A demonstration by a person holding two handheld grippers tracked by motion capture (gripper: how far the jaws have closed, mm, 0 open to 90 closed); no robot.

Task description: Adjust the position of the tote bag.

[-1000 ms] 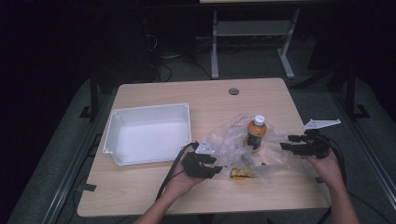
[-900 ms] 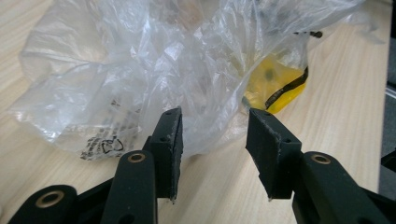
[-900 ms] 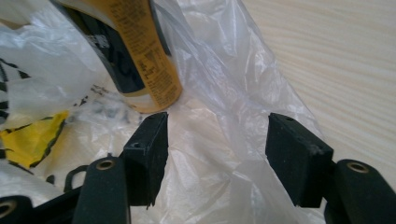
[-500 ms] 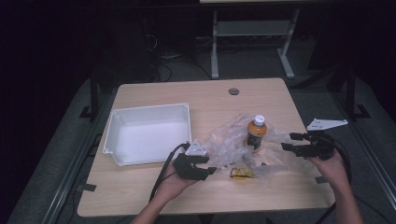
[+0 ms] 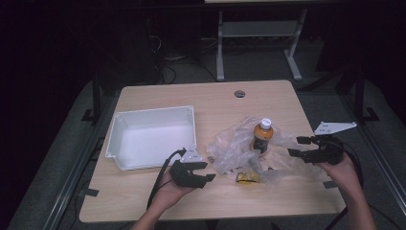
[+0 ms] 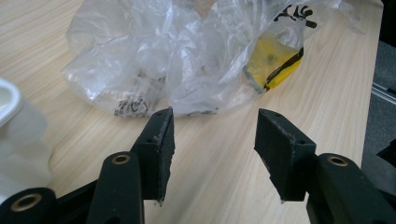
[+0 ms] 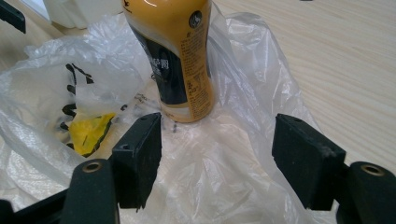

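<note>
Right gripper (image 7: 217, 140): jaws spread wide, having just been opening, nothing pinched; only slack bag (image 7: 233, 186) film lies under the gap. Directly ahead of its fingertips stands the bottle (image 7: 180, 56), upright on the film, long axis vertical, slightly toward the left finger. Farther off, left of the bottle, a yellow packet (image 7: 88, 130) lies inside the bag. Left gripper (image 6: 212, 140): jaws likewise parted and just opening, empty, short of the bag's near edge. Judged: the right hand is nearer the bottle. White bin (image 5: 153, 136) lies beyond the left gripper.
</note>
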